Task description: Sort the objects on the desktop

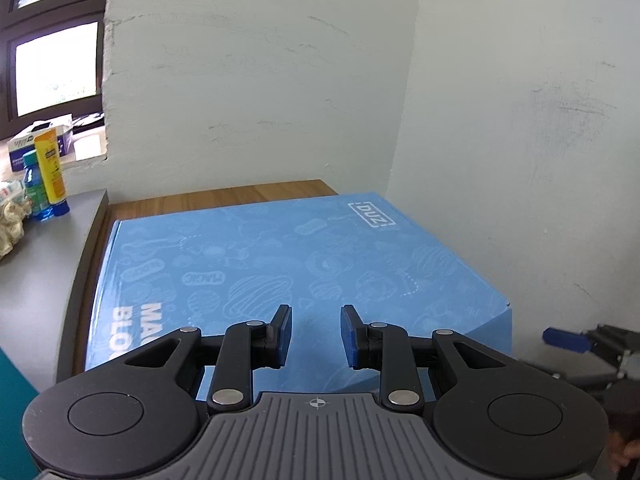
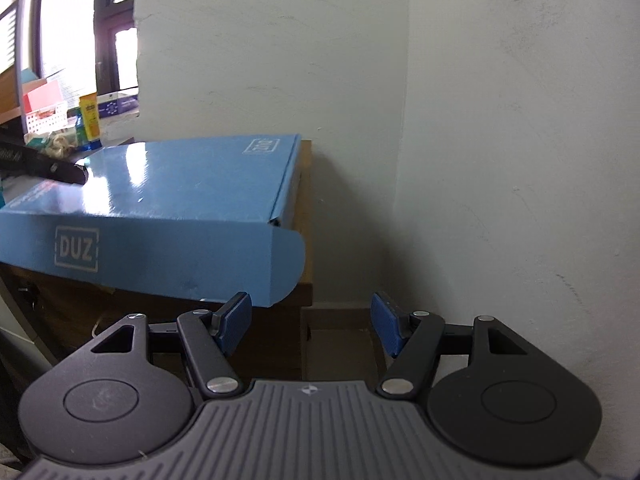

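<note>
A large flat blue cardboard box (image 1: pixel 280 264) marked DUZ lies on a wooden stand in the room's corner. My left gripper (image 1: pixel 316 336) is open and empty, hovering just above the box's near edge. In the right wrist view the same box (image 2: pixel 160 208) shows from its side, with its front flap overhanging the stand. My right gripper (image 2: pixel 312 324) is open and empty, below and to the right of the box's near corner; its left finger is just under the flap. The right gripper also shows at the right edge of the left wrist view (image 1: pixel 568 338).
A grey desk (image 1: pixel 36 280) lies left of the box, bearing a yellow tube (image 1: pixel 50 168), a blue bottle (image 1: pixel 34 186) and a crumpled pale thing (image 1: pixel 10 220). White walls (image 1: pixel 520 140) close the corner behind and right. A wooden stand (image 2: pixel 306 224) holds the box.
</note>
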{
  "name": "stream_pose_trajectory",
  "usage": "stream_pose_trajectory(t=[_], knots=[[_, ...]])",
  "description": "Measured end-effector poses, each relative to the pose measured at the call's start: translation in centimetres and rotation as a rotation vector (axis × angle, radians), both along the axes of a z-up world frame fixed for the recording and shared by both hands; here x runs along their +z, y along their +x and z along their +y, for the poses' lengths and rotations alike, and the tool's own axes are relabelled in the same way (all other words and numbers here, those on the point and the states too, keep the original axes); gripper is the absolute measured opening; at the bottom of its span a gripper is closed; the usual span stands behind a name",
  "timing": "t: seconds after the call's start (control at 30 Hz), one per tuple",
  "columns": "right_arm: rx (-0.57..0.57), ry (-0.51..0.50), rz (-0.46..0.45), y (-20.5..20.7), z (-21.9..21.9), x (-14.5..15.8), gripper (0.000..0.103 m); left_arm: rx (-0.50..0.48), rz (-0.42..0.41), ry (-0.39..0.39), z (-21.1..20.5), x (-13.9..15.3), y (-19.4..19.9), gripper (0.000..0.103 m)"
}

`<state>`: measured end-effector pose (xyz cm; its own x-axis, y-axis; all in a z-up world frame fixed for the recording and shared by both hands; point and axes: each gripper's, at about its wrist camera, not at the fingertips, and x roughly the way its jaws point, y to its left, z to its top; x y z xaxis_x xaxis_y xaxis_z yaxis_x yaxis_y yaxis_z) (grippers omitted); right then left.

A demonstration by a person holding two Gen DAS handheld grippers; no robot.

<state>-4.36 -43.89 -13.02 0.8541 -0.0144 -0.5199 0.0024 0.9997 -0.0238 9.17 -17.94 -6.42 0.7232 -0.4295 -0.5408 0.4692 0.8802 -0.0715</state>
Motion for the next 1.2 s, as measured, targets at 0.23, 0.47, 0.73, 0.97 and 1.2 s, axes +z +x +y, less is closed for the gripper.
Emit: stream_pose_trajectory(t=[0.23,0.47,0.73,0.97,1.2], knots=[[0.034,-0.04,-0.001,0.3,1.6,-2.3,0.072,0.021,0.029,0.034,-0.7,-0.5,0.2,0.029],[0.019,-0.02,0.003,1.0,1.7,-3.7,0.072,0.027,0.029,0.092,0.0,-0.6,-0.2,0.029],[0.001,0.017,-0.044,1.0,1.1,-3.5,0.072,0.055,0.042,0.112,0.8,-0.8,-0.3,0.033],[0.01,0.004,-0.047,1.1,1.1,-2.7,0.072,0.063,0.032,0.112,0.7,-0.8,-0.5,0.034],[0.04,-0.009,-0.049,0.7,1.6,-1.7,0.063,0.065,0.032,0.111,0.7,-0.8,-0.5,0.034]])
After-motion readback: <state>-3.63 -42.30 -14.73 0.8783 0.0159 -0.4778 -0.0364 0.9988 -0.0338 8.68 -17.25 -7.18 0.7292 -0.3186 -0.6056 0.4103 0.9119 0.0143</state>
